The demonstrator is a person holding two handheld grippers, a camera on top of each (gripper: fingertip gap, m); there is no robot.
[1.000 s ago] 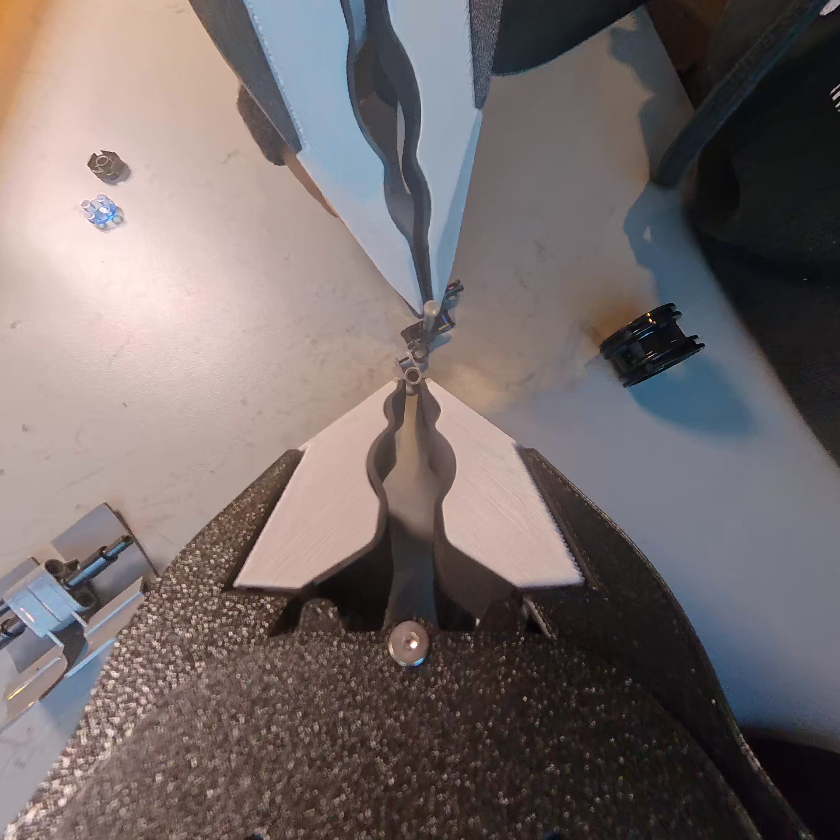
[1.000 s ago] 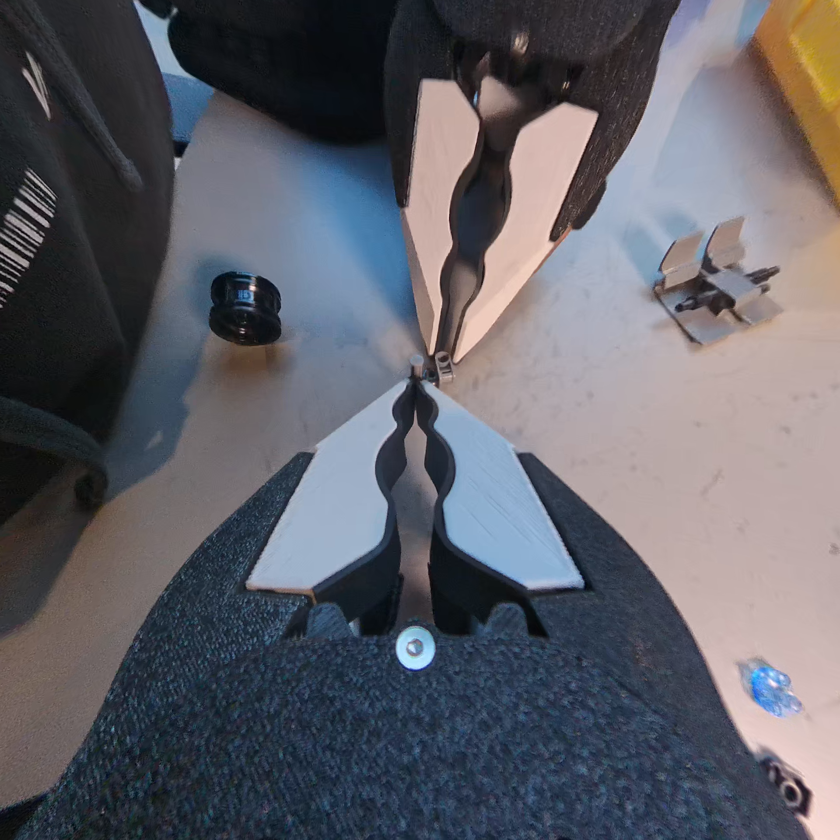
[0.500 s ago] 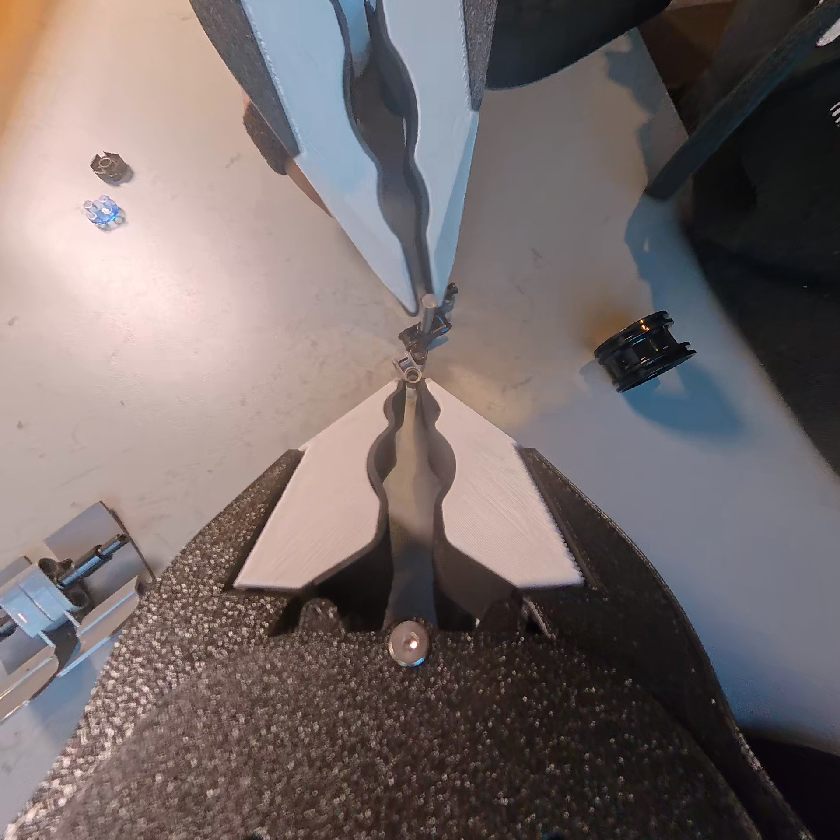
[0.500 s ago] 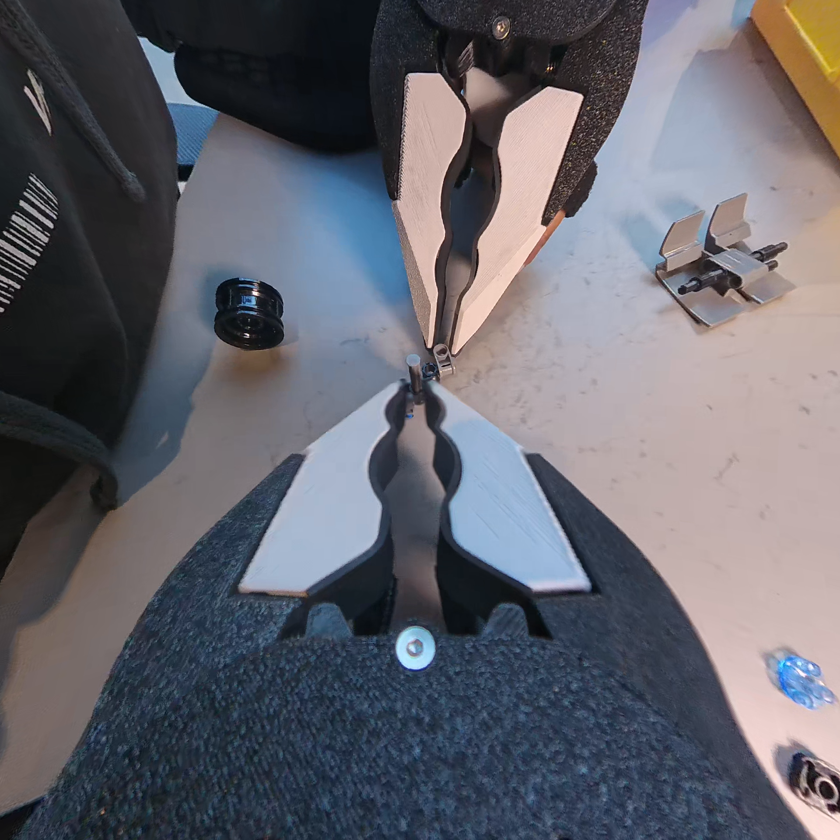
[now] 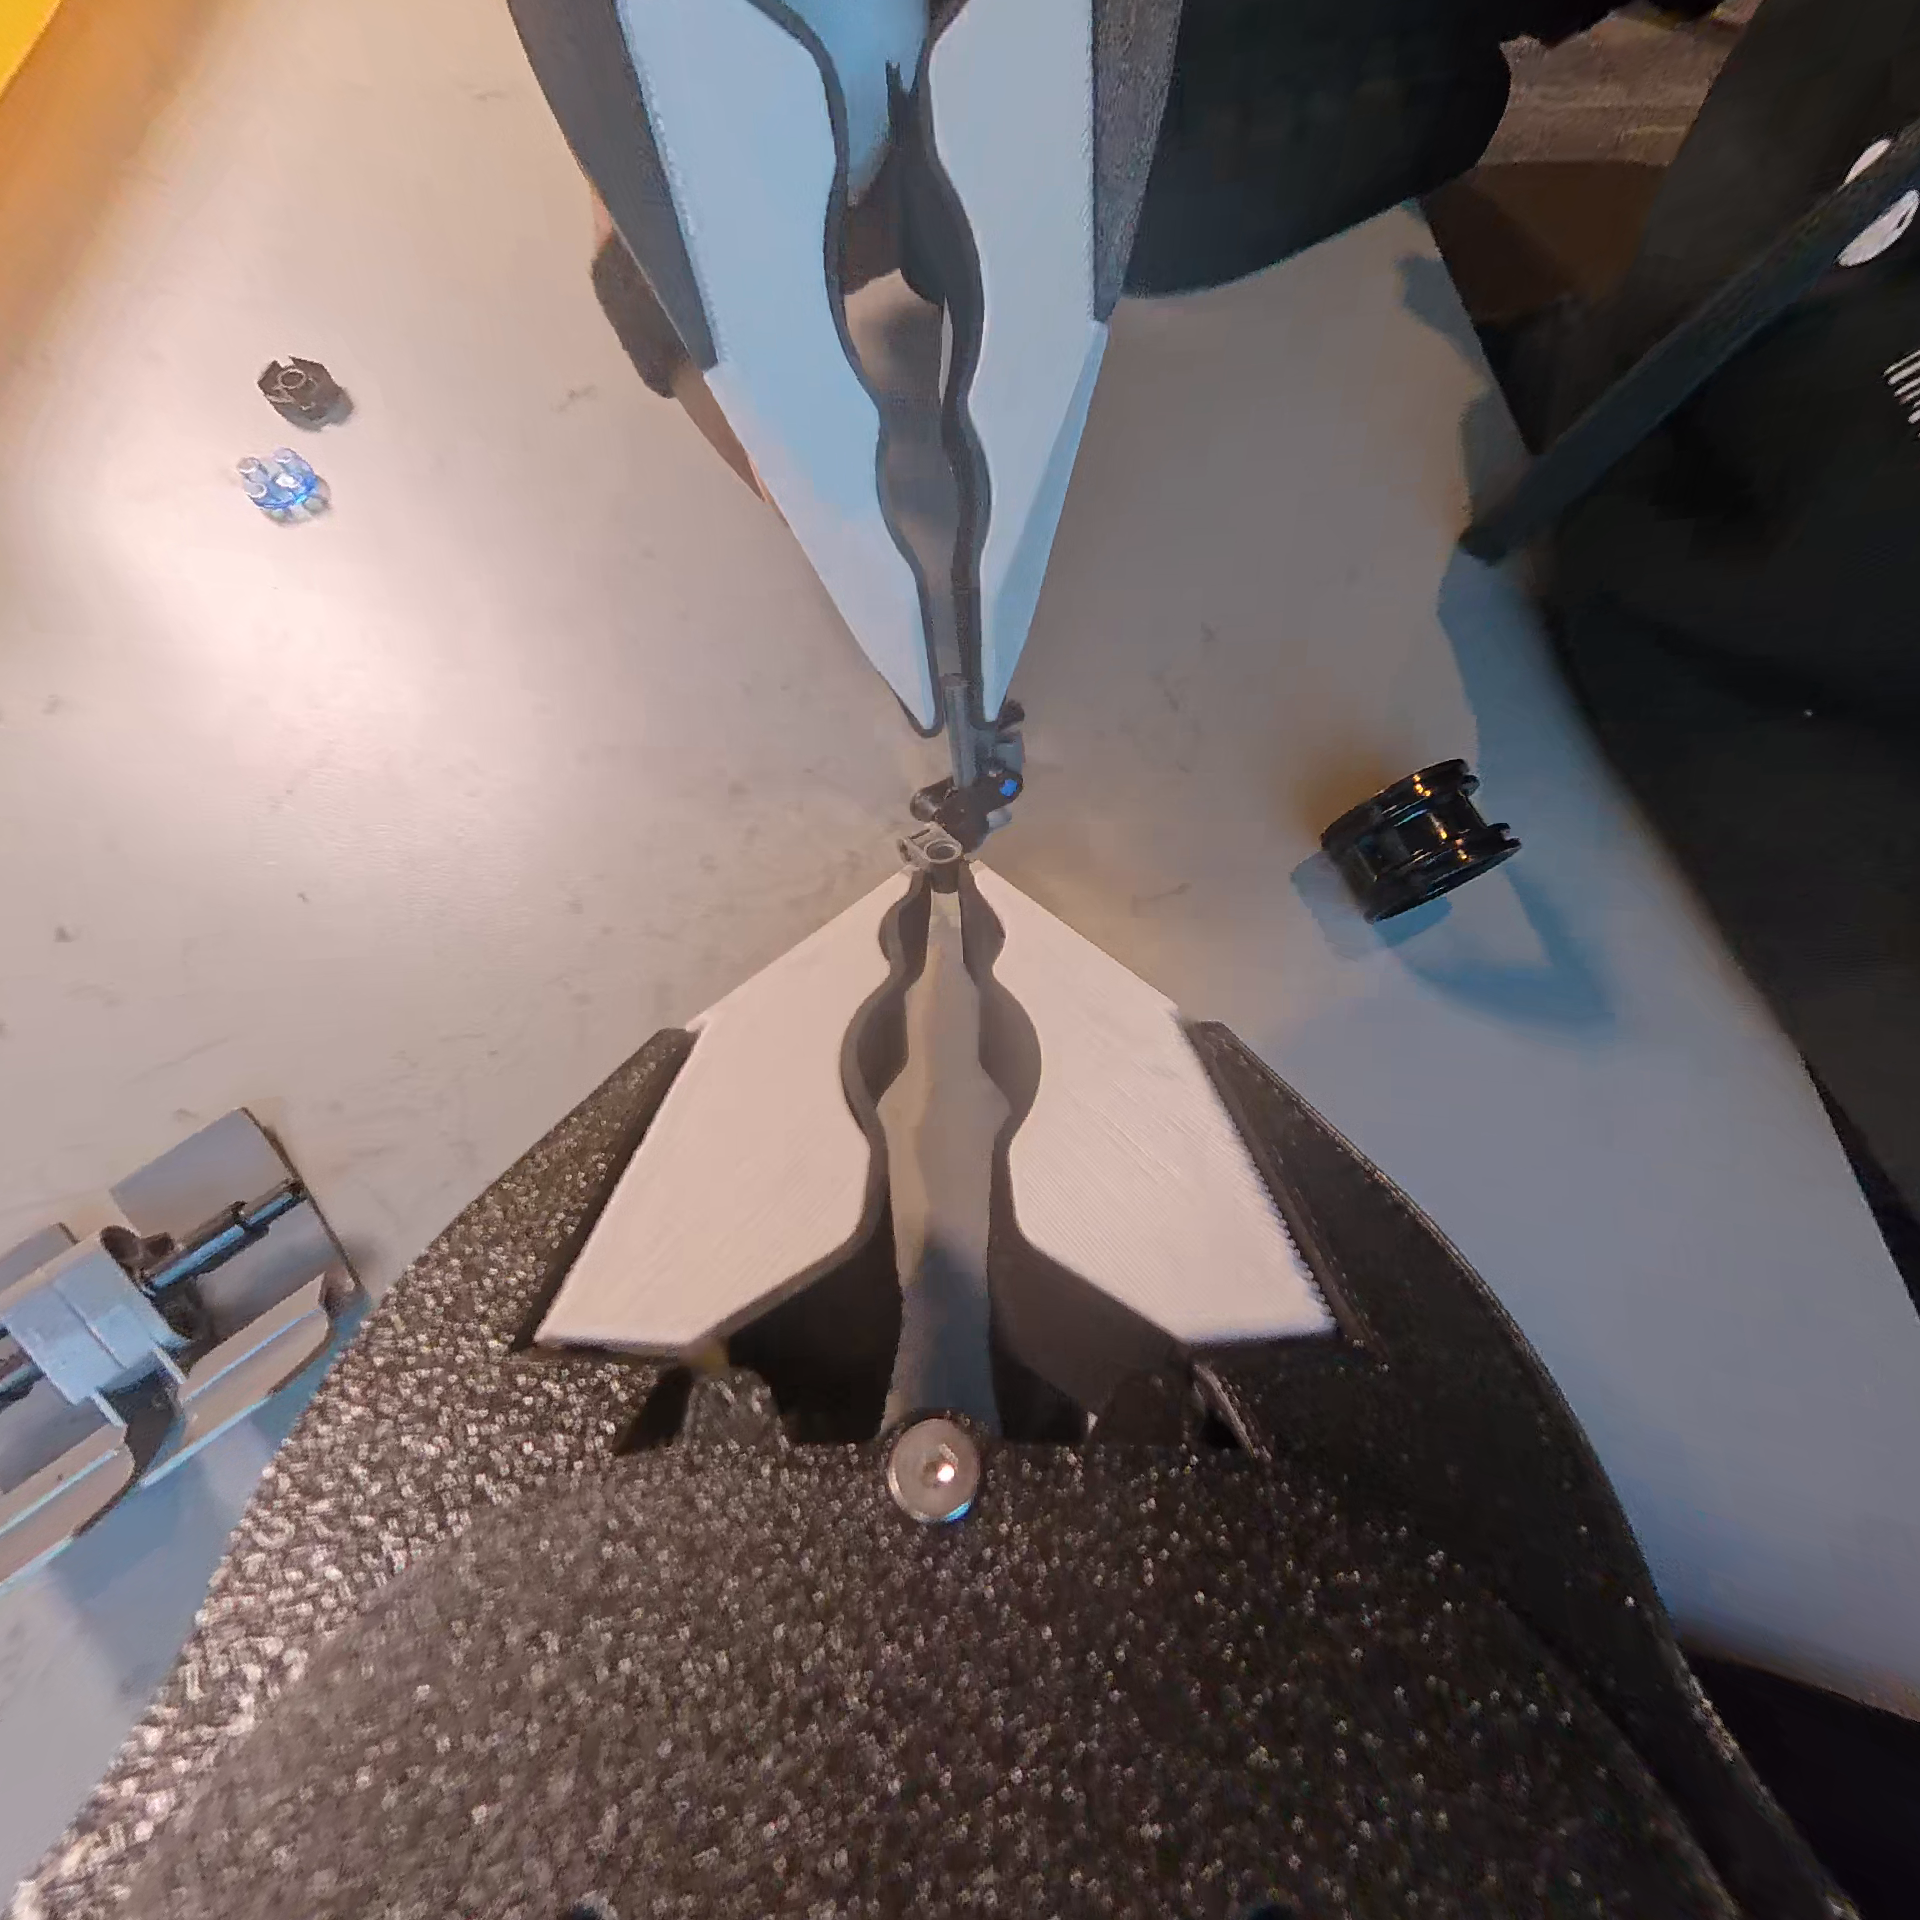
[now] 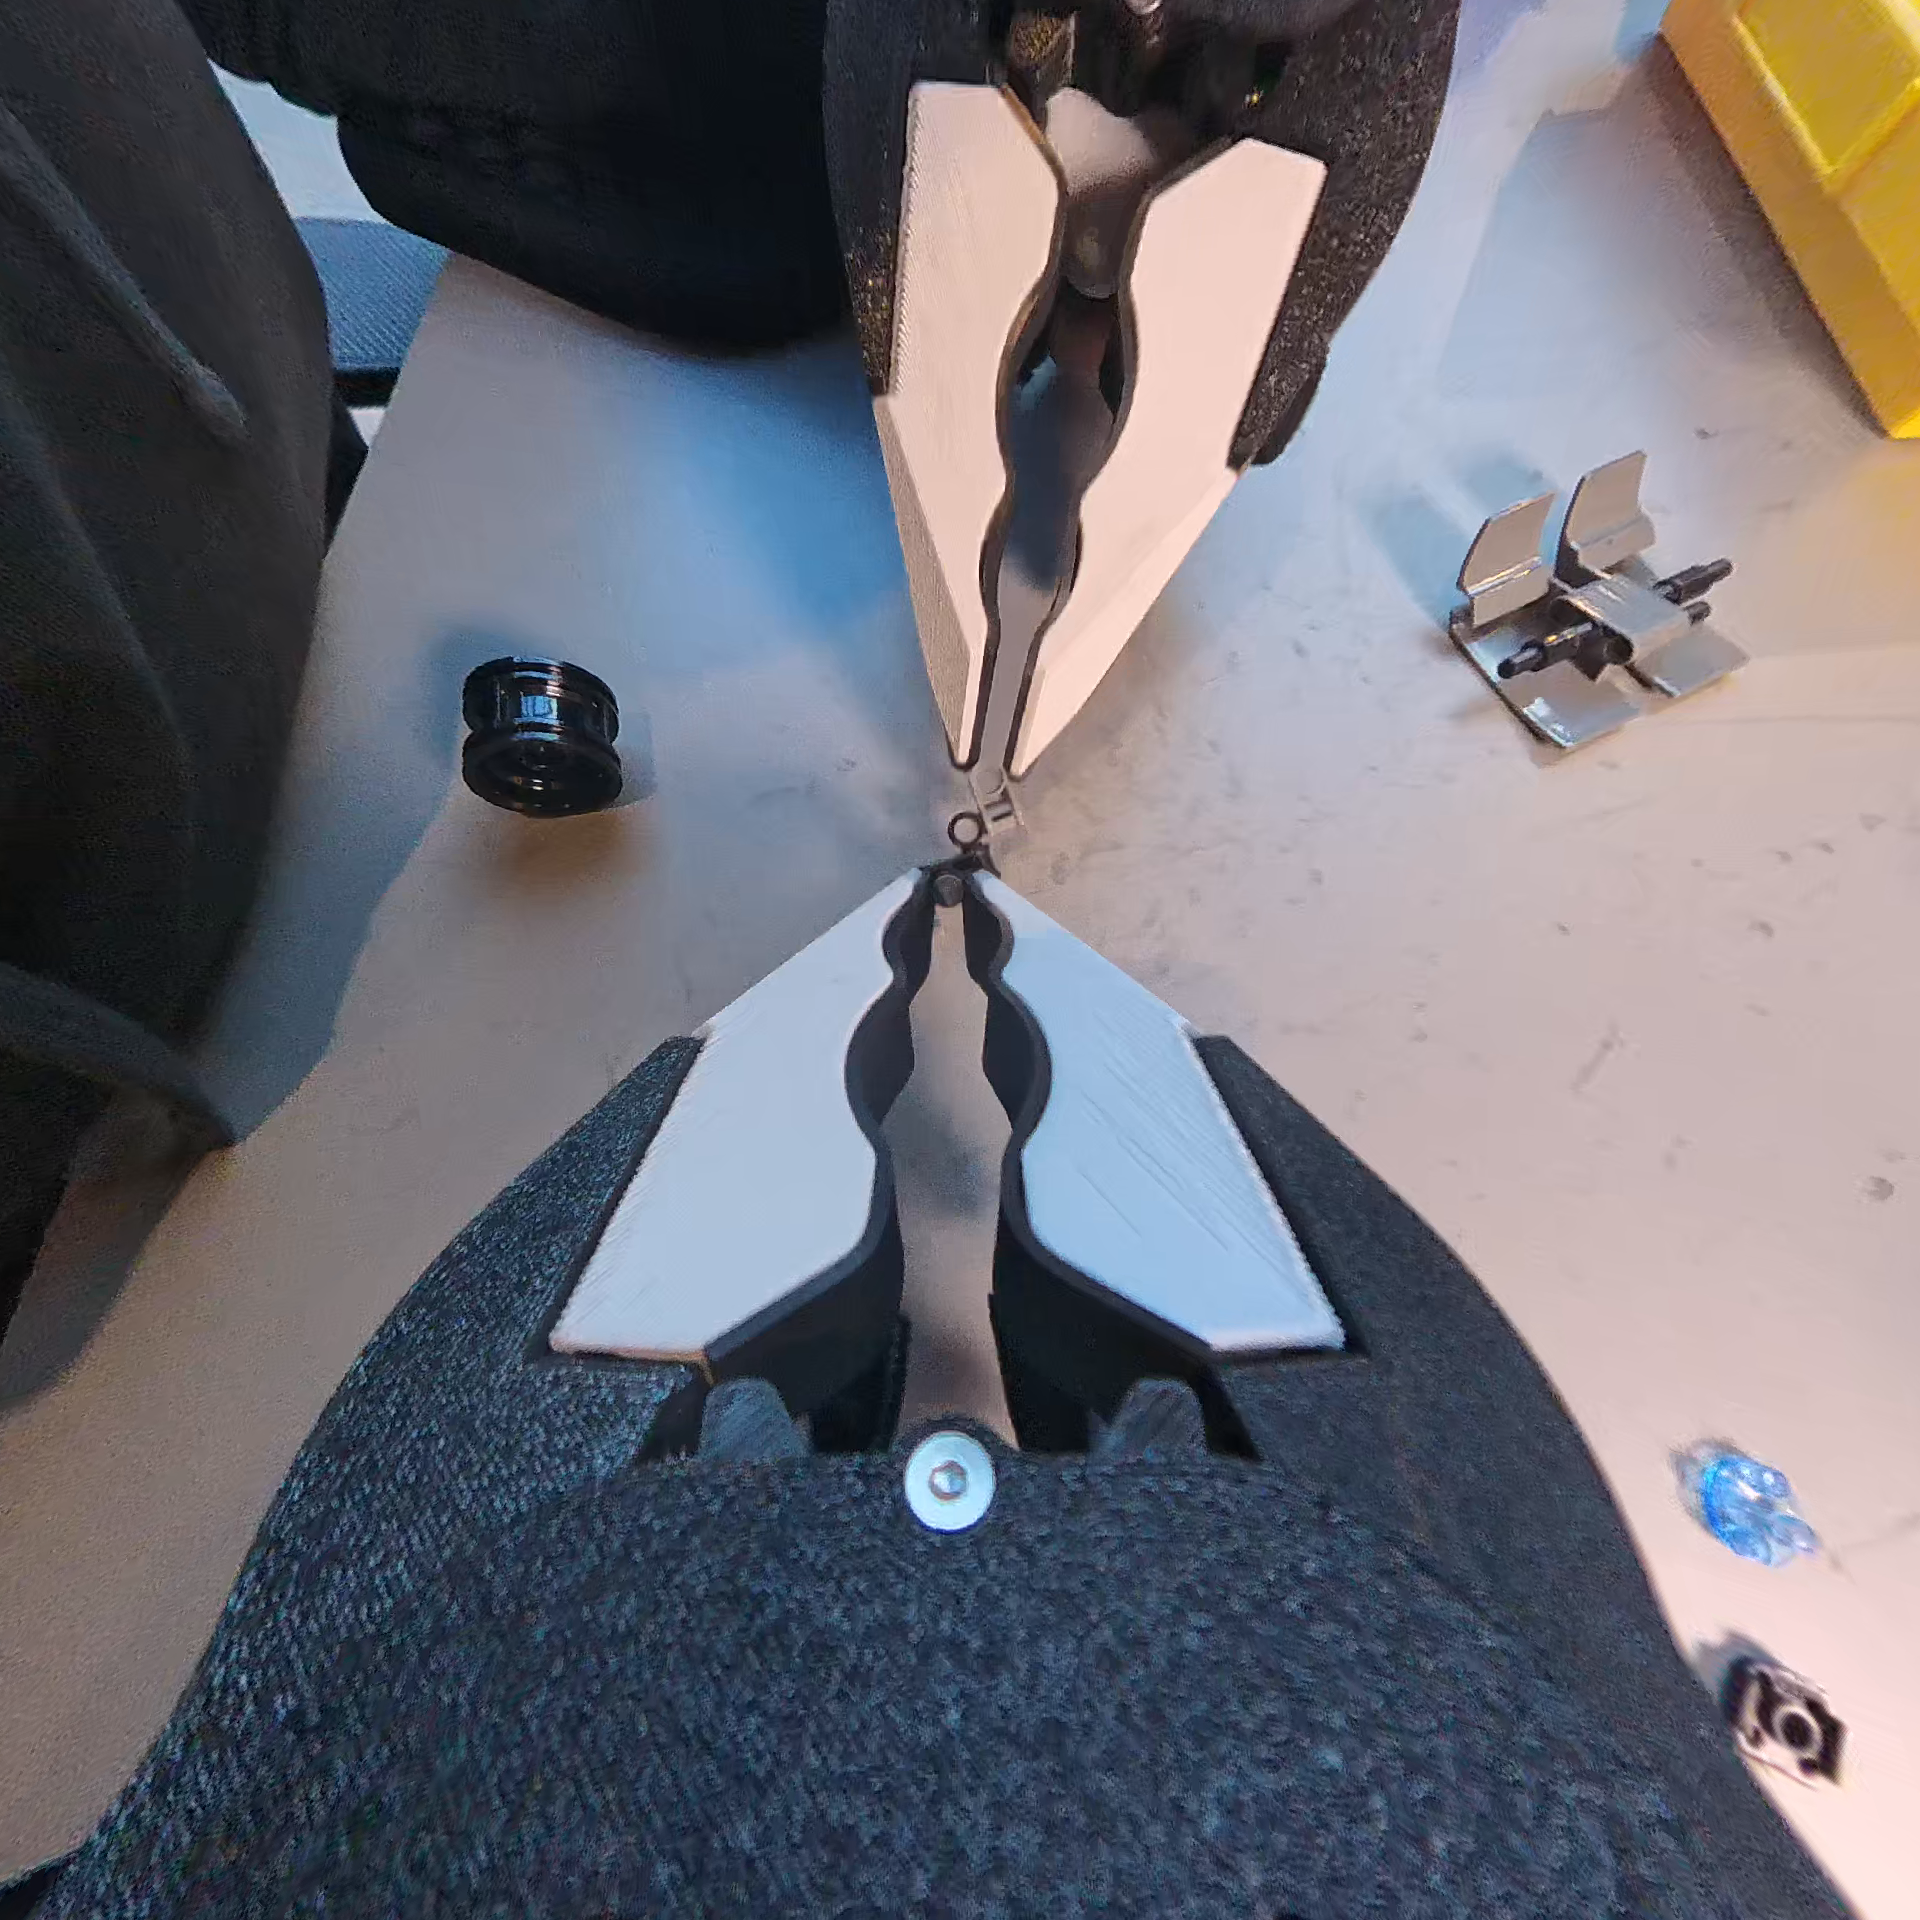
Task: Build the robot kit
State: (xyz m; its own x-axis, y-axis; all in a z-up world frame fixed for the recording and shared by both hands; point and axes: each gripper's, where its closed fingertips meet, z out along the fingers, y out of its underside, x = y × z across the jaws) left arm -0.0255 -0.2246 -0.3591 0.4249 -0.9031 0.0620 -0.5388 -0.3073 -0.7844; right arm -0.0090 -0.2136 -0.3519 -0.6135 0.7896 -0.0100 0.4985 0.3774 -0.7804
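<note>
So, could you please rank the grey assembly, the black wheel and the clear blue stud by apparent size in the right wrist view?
Largest to smallest:
1. grey assembly
2. black wheel
3. clear blue stud, although it lies nearer the camera

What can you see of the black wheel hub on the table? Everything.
The black wheel hub is a small glossy spool-shaped rim, plastic by its look, with ridged flanges and a grooved middle. It lies on its side on the pale table, casting a shadow, apart from both grippers; nothing touches it. In the right wrist view its open end shows.
</note>
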